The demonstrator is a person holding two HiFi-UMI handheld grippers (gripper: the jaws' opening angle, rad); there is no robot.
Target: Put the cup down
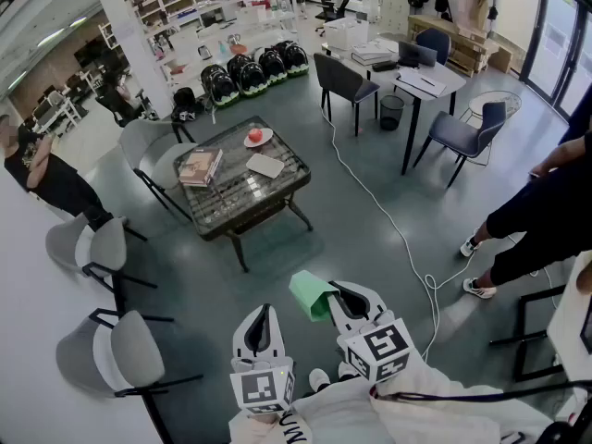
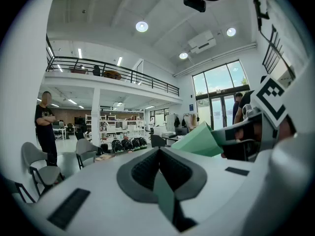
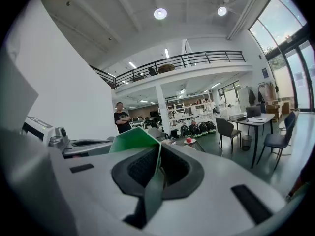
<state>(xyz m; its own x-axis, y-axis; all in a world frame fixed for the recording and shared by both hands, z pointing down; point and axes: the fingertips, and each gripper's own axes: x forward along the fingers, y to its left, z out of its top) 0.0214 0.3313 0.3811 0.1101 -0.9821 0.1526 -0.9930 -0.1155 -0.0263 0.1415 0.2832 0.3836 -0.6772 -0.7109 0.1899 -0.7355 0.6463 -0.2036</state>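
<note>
A green paper cup [image 1: 312,294] hangs in the air above the dark floor, low in the head view. My right gripper [image 1: 340,298] is shut on its rim, and the cup sticks out to the left of the jaws. In the right gripper view the cup's green wall [image 3: 134,138] is pinched between the pads. My left gripper [image 1: 261,313] is held level just left of the cup, jaws together with nothing between them. From the left gripper view the cup [image 2: 196,141] shows at the right, apart from that gripper [image 2: 158,155].
A low glass coffee table [image 1: 294,176] stands ahead with a book [image 1: 200,166], a plate holding a red fruit [image 1: 257,137] and a white pad. Grey chairs [image 1: 118,348] stand at the left. A white cable [image 1: 388,218] crosses the floor. A person's legs [image 1: 518,239] are at the right.
</note>
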